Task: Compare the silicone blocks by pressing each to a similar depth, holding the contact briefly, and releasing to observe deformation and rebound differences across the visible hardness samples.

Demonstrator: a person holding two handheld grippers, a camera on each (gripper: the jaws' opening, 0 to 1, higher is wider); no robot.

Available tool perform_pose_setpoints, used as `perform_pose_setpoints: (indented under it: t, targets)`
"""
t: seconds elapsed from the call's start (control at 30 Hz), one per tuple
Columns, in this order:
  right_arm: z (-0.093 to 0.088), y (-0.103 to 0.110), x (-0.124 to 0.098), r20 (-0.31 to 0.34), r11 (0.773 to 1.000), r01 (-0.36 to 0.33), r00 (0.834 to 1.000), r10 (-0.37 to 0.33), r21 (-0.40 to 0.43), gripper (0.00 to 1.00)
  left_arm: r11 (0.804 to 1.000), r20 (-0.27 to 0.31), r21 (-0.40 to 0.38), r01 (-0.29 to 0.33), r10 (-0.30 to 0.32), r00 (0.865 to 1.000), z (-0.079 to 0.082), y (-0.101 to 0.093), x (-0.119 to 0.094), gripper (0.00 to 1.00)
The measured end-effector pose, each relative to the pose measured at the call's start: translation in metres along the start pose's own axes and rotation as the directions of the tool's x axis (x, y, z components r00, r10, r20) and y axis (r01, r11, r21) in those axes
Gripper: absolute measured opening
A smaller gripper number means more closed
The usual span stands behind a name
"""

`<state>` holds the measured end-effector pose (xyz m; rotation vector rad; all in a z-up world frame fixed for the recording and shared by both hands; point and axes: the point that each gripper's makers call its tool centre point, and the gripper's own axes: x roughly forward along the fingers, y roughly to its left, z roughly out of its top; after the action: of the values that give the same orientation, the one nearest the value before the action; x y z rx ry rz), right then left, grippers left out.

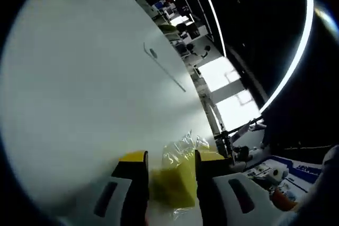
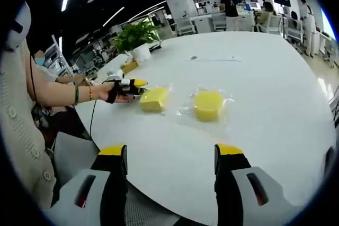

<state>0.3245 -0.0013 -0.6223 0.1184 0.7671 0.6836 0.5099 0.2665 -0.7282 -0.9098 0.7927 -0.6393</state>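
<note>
In the left gripper view, the left gripper (image 1: 170, 175) is closing its two yellow-tipped jaws on either side of a yellow silicone block (image 1: 172, 184) wrapped in clear film, on the white table (image 1: 79, 93). The jaws are touching its sides, so this looks like the pressing step; squeezing slowly and evenly, then pausing before letting go, should make the depth comparable.

In the right gripper view, the right gripper (image 2: 171, 154) is hanging wide open above the table edge, holding nothing. The left gripper is sitting against the squarish block, a hand (image 2: 108, 91) guiding it, while a rounder yellow block (image 2: 208, 105) is lying just beside, untouched, likely next for the same squeeze.
</note>
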Motion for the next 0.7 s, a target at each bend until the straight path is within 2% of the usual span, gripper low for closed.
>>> perform_pose_setpoints:
  t: [0.07,0.2,0.3,0.37,0.6,0.67,0.7]
  targets:
    - [-0.0021,-0.0002,0.0013,-0.008,1.0,0.0,1.0,0.0,0.005,0.61,1.0,-0.004,-0.002,0.007,-0.007,1.0,-0.0023,0.0,0.0008,0.22]
    - [-0.004,-0.0009,0.0017,-0.019,1.0,0.003,1.0,-0.003,0.001,0.61,1.0,-0.013,-0.026,0.016,-0.017,1.0,-0.0056,0.0018,0.0026,0.14]
    - [-0.003,-0.0033,0.002,-0.016,1.0,0.009,1.0,-0.009,0.002,0.61,0.998,0.011,-0.047,0.046,-0.045,0.999,-0.0024,-0.001,0.0022,0.07]
    - [-0.0025,-0.0041,0.0019,-0.016,1.0,0.008,1.0,-0.008,0.002,0.61,0.999,0.03,-0.024,0.049,-0.048,0.998,0.0018,0.0002,0.0017,0.02]
    - [-0.0013,-0.0029,0.0026,-0.014,1.0,0.004,1.0,-0.004,-0.003,0.61,0.997,0.016,0.072,0.034,-0.035,0.999,-0.0021,-0.006,0.0011,0.0]
    - [-0.0019,-0.0025,0.003,-0.018,1.0,0.004,1.0,-0.004,-0.005,0.61,0.997,0.015,0.071,0.035,-0.036,0.999,-0.0021,-0.0076,-0.0001,0.0]
    - [-0.0019,-0.002,0.0031,-0.019,1.0,0.002,1.0,-0.002,-0.007,0.61,0.994,0.022,0.109,0.016,-0.019,1.0,-0.0005,-0.0067,-0.0015,0.0]
